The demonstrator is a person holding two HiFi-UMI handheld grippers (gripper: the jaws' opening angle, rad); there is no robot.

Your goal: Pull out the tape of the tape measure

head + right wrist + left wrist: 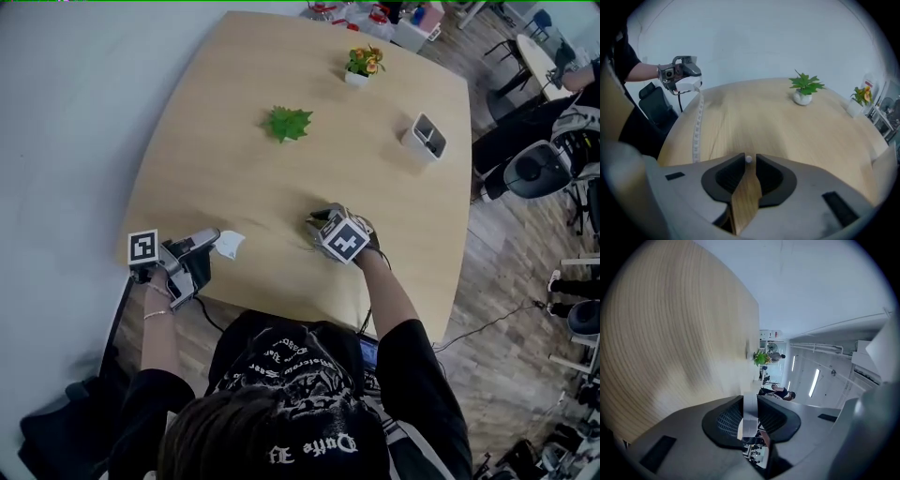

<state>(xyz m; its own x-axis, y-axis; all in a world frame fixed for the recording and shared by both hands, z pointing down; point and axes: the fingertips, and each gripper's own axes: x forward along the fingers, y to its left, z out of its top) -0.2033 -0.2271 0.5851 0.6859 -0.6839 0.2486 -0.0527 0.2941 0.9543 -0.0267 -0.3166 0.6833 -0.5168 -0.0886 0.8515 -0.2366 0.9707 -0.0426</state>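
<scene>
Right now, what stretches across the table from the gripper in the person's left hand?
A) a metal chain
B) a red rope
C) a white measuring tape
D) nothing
C: the right gripper view shows a white tape with printed marks running over the table from the left gripper.

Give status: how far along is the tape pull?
Done: a stretch of tape runs out from the white case across the table. In hand: left gripper clamps the case; right gripper pinches what looks like the tape's tip. Left: any further pulling.
</scene>
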